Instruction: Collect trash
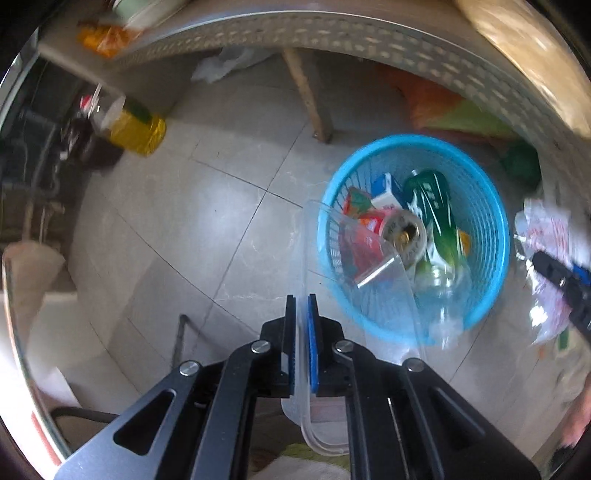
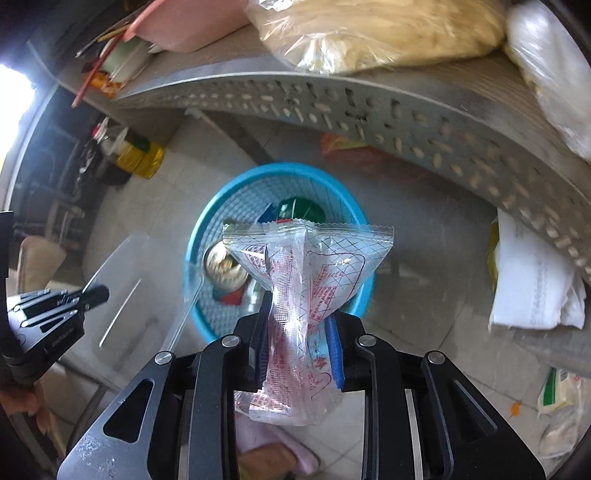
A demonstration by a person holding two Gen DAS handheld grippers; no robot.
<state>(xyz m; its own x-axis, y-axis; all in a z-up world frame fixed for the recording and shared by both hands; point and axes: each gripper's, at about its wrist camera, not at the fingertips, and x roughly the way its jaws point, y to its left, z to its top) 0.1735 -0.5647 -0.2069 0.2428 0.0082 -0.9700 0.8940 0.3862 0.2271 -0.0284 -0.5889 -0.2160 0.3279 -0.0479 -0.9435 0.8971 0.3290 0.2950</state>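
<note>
With cans and cartons already lying in the blue basket [image 1: 491, 229], two pieces remain: the left gripper [image 1: 302, 306] fingers pinch a clear plastic lid [image 1: 369, 280] just short of it, and the right gripper [image 2: 299, 332] fingers clamp a printed wrapper [image 2: 314, 266] ahead over the rim.

Home kitchen: oil bottle [image 1: 138, 127], tiled floor [image 1: 192, 221], noodles [image 2: 376, 29].

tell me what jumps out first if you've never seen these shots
The bright blue trash basket on the tiled floor grabs the eye, already holding a green can and cartons. Above it, the right hand-held gripper pinches a clear printed wrapper, and the left hand-held gripper clamps a clear plastic lid at the basket's rim.
</note>
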